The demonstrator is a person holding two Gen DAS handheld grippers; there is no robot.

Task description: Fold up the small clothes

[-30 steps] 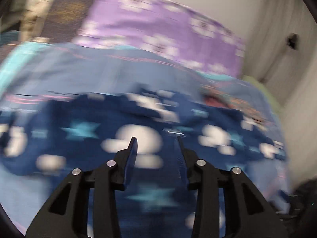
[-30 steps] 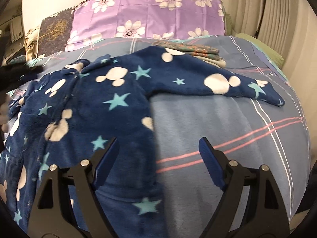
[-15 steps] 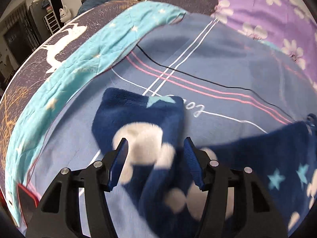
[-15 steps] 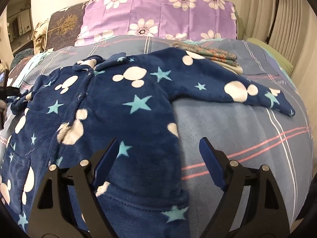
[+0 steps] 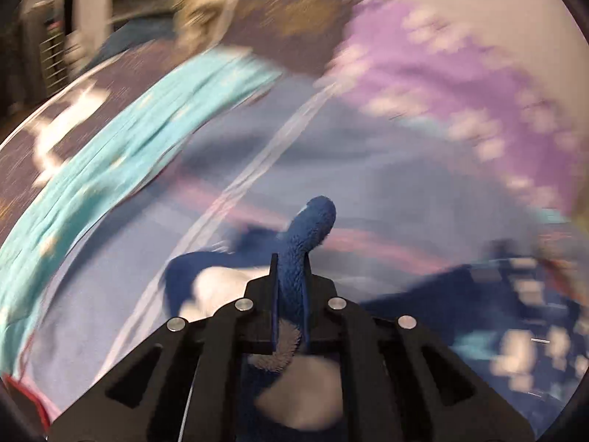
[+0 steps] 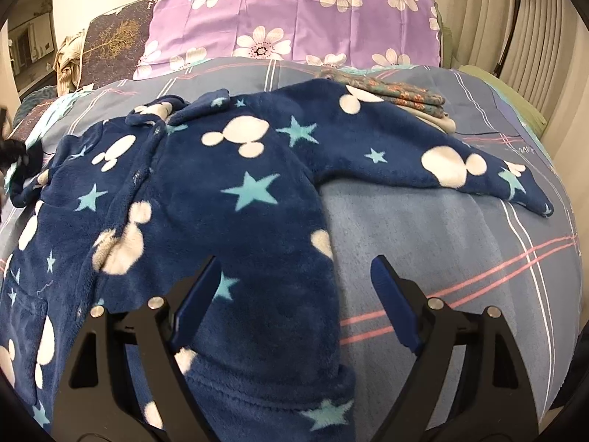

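Right wrist view shows the navy fleece romper (image 6: 206, 199) spread flat on the bed (image 6: 460, 243), its buttoned front facing up, its collar toward the purple flowered pillow (image 6: 294, 11) and its legs running down toward the camera, so the long axis lies from the head of the bed to the near edge, leaning slightly to the left. The right sleeve (image 6: 441, 158) reaches straight out across the striped cover toward the right edge, crossing that axis nearly at a right angle, and its upper edge lies against a small folded stack (image 6: 401, 99) beside it. The right gripper (image 6: 291, 294) hangs wide apart and empty above the romper's lower body, touching nothing as far as I can tell. In the left wrist view, heavily blurred, the left gripper (image 5: 291, 280) has just clamped down on the left sleeve cuff (image 5: 313, 228), a tuft of blue pile standing up out of the closed jaws, with the rest of the sleeve trailing down to the cover. I judge the folding barely begun: the garment is laid out and one sleeve end is taken, but no fold shows yet; both sleeves still have to come in over the chest and the body has to be doubled along its length.
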